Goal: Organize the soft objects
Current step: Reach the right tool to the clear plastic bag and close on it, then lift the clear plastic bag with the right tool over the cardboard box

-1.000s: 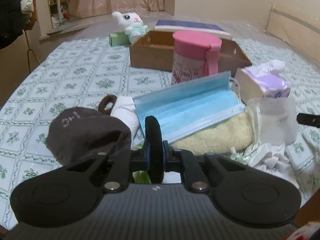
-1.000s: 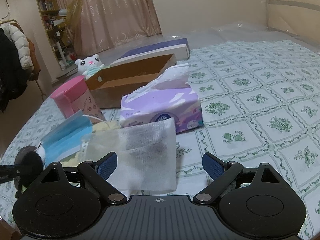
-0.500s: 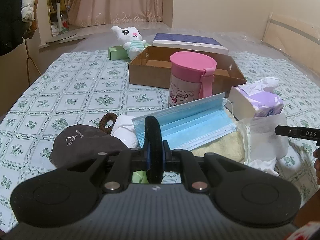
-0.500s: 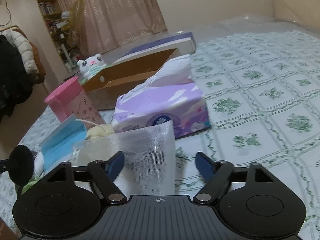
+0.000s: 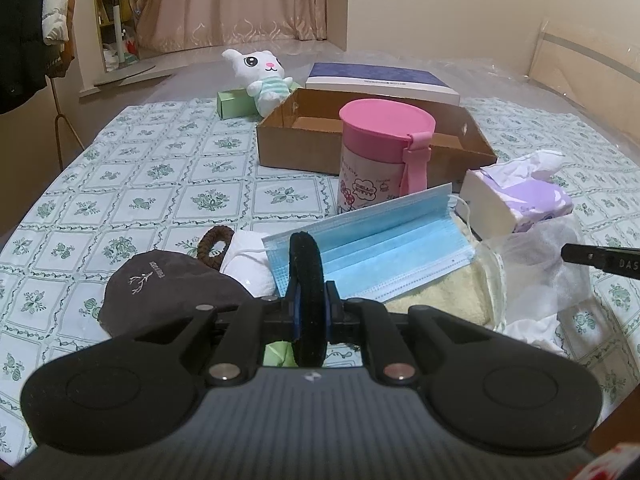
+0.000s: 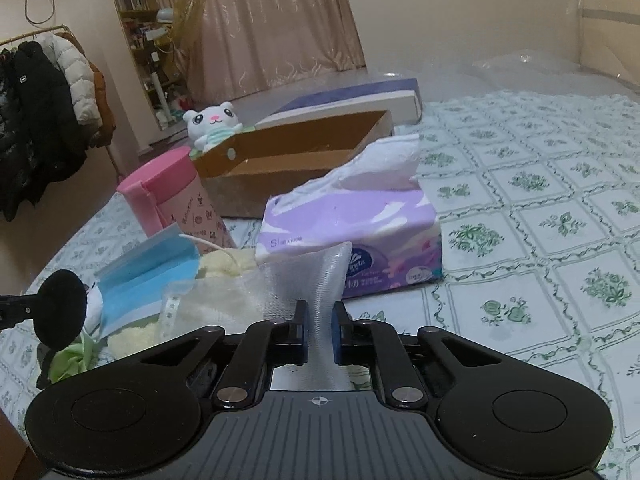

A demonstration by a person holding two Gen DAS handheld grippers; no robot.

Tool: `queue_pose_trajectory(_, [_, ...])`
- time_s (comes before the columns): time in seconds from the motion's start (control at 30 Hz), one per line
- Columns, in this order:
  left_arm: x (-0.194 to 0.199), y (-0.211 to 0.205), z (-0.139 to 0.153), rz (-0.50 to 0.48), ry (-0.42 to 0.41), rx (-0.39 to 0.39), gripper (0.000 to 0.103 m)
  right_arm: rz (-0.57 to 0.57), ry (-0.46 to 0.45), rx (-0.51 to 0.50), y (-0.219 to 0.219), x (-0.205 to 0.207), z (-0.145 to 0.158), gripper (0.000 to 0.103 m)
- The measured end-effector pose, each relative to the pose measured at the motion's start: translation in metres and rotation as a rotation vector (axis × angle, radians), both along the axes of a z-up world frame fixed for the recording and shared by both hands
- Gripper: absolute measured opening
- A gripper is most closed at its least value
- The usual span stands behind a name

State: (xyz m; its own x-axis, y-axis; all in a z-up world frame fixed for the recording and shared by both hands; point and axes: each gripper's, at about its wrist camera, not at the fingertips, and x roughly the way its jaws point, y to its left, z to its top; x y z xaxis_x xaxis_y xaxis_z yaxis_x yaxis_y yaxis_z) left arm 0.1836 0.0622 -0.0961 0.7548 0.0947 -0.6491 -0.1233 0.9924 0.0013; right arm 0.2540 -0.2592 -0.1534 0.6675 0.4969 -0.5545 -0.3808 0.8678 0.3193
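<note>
My left gripper (image 5: pixel 307 312) is shut on a black hair tie (image 5: pixel 306 280) and holds it upright above the pile; the tie also shows in the right wrist view (image 6: pixel 60 308). My right gripper (image 6: pixel 320 330) is shut on a white mesh bag (image 6: pixel 316 280), which shows at the right in the left wrist view (image 5: pixel 548 272). The pile holds a blue face mask (image 5: pixel 380 248), a cream towel (image 5: pixel 444 296), a dark brown cap (image 5: pixel 168 284), a brown hair tie (image 5: pixel 214 242) and a white cloth (image 5: pixel 248 260).
An open cardboard box (image 5: pixel 372 132) stands behind, with a pink lidded cup (image 5: pixel 380 152) in front of it. A purple tissue pack (image 6: pixel 352 236) lies right of the pile. A white plush toy (image 5: pixel 260 76), a green box (image 5: pixel 236 102) and a blue-white flat box (image 5: pixel 380 80) lie at the back.
My right gripper closed on the white mesh bag; it was open a second ago. My left gripper rose and drew back a little with the black hair tie.
</note>
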Motion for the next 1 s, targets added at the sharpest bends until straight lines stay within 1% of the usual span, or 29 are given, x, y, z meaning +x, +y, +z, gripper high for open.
queue_pose_trajectory(0.33, [-0.01,0.004,0.009,0.01,-0.023,0.003,0.011,-0.011,-0.064,-0.001,-0.011,-0.015,0.026,0.009])
queue_pose_trajectory(0.63, [-0.021,0.014,0.02,0.018,-0.043,0.007,0.011,-0.008,-0.121,0.025,-0.036,-0.031,0.067,0.009])
queue_pose_trajectory(0.83, [-0.019,0.03,0.034,0.025,-0.062,0.021,0.011,0.002,-0.16,0.079,-0.042,-0.027,0.102,0.008])
queue_pose_trajectory(1.0, [-0.007,0.04,0.046,0.018,-0.082,0.033,0.011,-0.013,-0.16,0.106,-0.035,-0.011,0.121,0.008])
